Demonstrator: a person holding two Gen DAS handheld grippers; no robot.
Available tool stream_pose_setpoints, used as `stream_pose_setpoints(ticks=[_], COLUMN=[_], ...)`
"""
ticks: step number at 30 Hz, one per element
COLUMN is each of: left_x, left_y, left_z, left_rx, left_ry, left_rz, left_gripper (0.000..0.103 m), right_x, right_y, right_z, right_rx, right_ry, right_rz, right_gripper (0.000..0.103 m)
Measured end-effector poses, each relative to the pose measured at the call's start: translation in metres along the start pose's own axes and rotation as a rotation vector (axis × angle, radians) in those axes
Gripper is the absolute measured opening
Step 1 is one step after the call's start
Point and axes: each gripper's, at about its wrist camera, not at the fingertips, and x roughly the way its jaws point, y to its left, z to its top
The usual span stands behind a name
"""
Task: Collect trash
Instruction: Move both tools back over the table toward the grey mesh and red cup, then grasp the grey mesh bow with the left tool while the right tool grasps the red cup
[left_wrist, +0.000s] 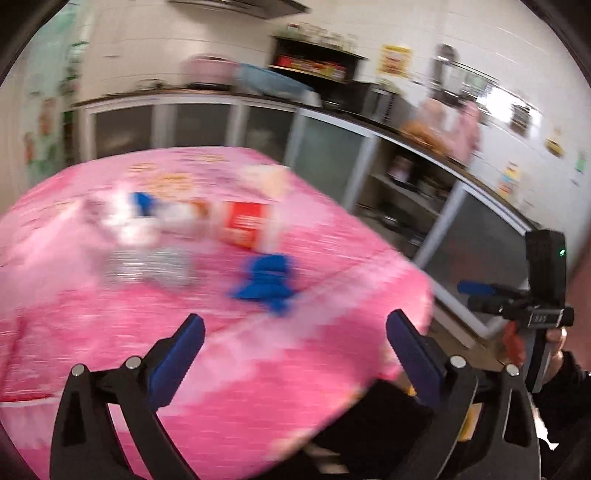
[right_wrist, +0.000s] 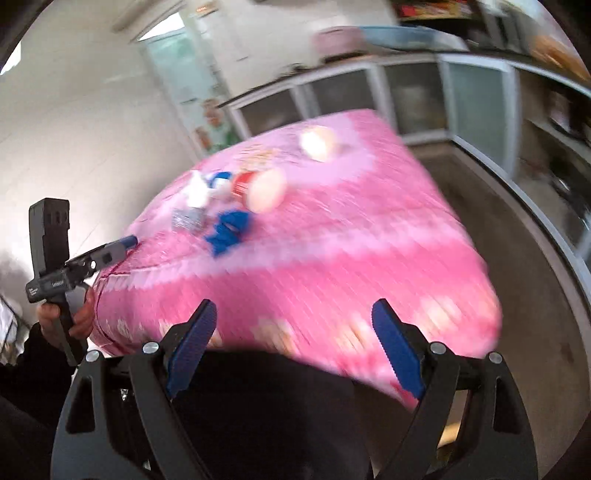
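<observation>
Kitchen, heavily blurred in both views: white tiled walls, a long counter (left_wrist: 236, 96) with grey glass-fronted cabinets (left_wrist: 122, 127) beneath, a dark shelf (left_wrist: 314, 62) with red packets on top. In the middle, a worktop under a pink patterned cloth (left_wrist: 184, 332).

On the far half of the cloth, a loose cluster of trash:
- red and white carton (left_wrist: 245, 227), lying down, right of centre in the cluster
- crumpled blue piece (left_wrist: 267, 278), nearest of the lot, just right of the silver wrapper
- silver foil wrapper (left_wrist: 155, 267), near left of the cluster
- white crumpled bits with a small blue piece (left_wrist: 144, 203), at the far left, beside the carton
- pale cup-like thing (left_wrist: 271, 181), farther off, behind the carton; too blurred to name with certainty

Nothing in the cluster touched by either tool.

Left gripper (left_wrist: 295, 339) over the near edge of the cloth, jaws wide, blue pads (left_wrist: 177, 350) well apart, nothing between them. Same tool visible at far left of the right wrist view (right_wrist: 127, 243), held in a hand (right_wrist: 79, 317), pointing toward the cloth's left corner.

Right gripper (right_wrist: 295, 332) just off the near edge of the worktop, jaws wide, nothing held. Seen also at right of the left wrist view (left_wrist: 476, 295), beyond the worktop's right corner, gripped by a hand (left_wrist: 554, 350) in a dark sleeve.

Below both tools, something dark at the worktop's near edge (right_wrist: 266, 398); cannot tell what.
</observation>
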Motion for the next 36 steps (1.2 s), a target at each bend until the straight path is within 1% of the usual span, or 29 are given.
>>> stream_pose_setpoints(ticks=[2,4,5,7,9,12,18,22,25,28,31,32,33,34,35,36], left_x=[-0.004,0.0,0.001,0.007,0.017,0.041,0.085,0.101,0.114,0.13,0.14,0.141,0.143,0.143,0.143,0.143], left_y=[0.033,0.055,0.066,0.084,0.088,0.101,0.133,0.148,0.155,0.16,0.159,0.158,0.156,0.156,0.156,0.157], left_z=[0.005,0.01,0.01,0.013,0.017,0.024,0.04,0.045,0.047,0.048,0.047,0.047,0.048,0.048,0.049,0.049], left_rx=[-0.019,-0.049,-0.062,-0.087,-0.107,-0.139,-0.218,-0.231,-0.238,-0.238,-0.218,-0.206,-0.19,-0.184,-0.187,-0.198], left_ry=[-0.006,0.003,0.004,0.008,0.022,0.055,0.123,0.154,0.175,0.205,0.21,0.209,0.209,0.211,0.21,0.21], left_rz=[0.097,0.141,0.152,0.151,0.154,0.155,0.124,0.115,0.094,0.088,0.097,0.104,0.115,0.122,0.121,0.098], left_gripper=[0.095,0.095,0.095,0.095,0.095,0.095,0.095,0.095,0.095,0.095,0.094,0.082,0.071,0.06,0.045,0.036], right_x=[0.038,0.062,0.072,0.092,0.112,0.135,0.162,0.179,0.192,0.208,0.221,0.225,0.228,0.232,0.235,0.235], right_y=[0.012,0.018,0.022,0.028,0.034,0.039,0.037,0.033,0.032,0.029,0.029,0.03,0.03,0.03,0.028,0.027], right_z=[0.026,0.04,0.047,0.06,0.074,0.084,0.101,0.112,0.119,0.125,0.129,0.13,0.131,0.131,0.131,0.131], right_rx=[-0.023,-0.025,-0.028,-0.04,-0.05,-0.061,-0.055,-0.032,-0.008,0.042,0.057,0.057,0.055,0.062,0.084,0.099], right_ry=[0.02,0.036,0.04,0.049,0.062,0.091,0.138,0.174,0.185,0.219,0.24,0.248,0.256,0.263,0.274,0.278], right_rz=[0.028,0.053,0.055,0.064,0.074,0.081,0.089,0.121,0.136,0.175,0.181,0.178,0.167,0.153,0.165,0.18], right_gripper=[0.082,0.082,0.082,0.082,0.082,0.082,0.08,0.077,0.077,0.073,0.062,0.051,0.033,0.026,0.016,0.004])
